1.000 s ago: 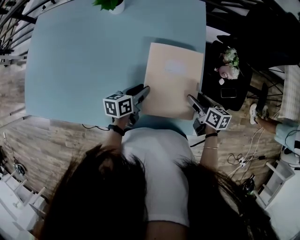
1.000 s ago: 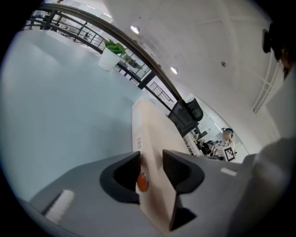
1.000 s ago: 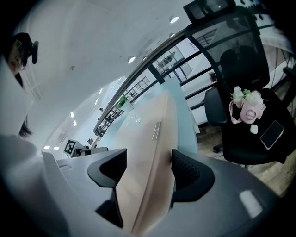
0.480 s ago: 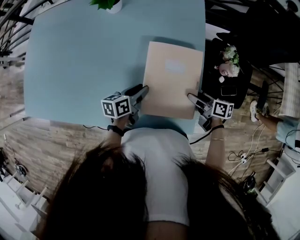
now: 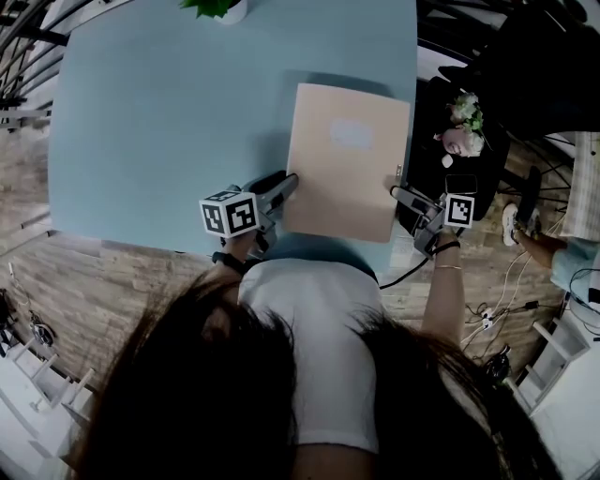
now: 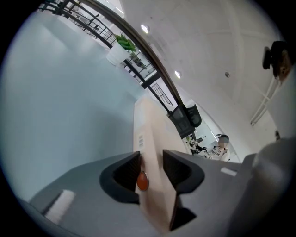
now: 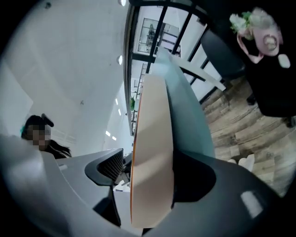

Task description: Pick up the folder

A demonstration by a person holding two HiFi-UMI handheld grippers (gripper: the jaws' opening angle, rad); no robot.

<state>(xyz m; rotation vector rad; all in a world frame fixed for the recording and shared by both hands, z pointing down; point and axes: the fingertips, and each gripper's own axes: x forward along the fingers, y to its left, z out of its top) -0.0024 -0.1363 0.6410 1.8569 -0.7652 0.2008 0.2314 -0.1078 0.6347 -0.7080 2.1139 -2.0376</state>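
Observation:
The beige folder [image 5: 347,159] lies flat on the light blue table [image 5: 169,122], close to its right and near edges. My left gripper [image 5: 287,182] is shut on the folder's near left corner. In the left gripper view the folder [image 6: 150,134] fills the gap of that gripper [image 6: 151,159], with an orange snap [image 6: 142,181] against the left pad. My right gripper [image 5: 397,191] is at the folder's right edge. Its jaws have just been opening. In the right gripper view the folder's edge [image 7: 152,129] stands between the jaws of the right gripper [image 7: 150,157], with a gap to the ribbed pad [image 7: 111,167].
A potted plant [image 5: 220,9] stands at the table's far edge. Right of the table is a black stand with flowers [image 5: 459,127] and a phone [image 5: 457,185]. Cables [image 5: 487,319] and a person's shoe [image 5: 511,225] are on the wooden floor.
My right gripper has rolled and shifted from the folder's near right corner to its right edge, its marker cube swinging right. The left gripper has kept still on its corner.

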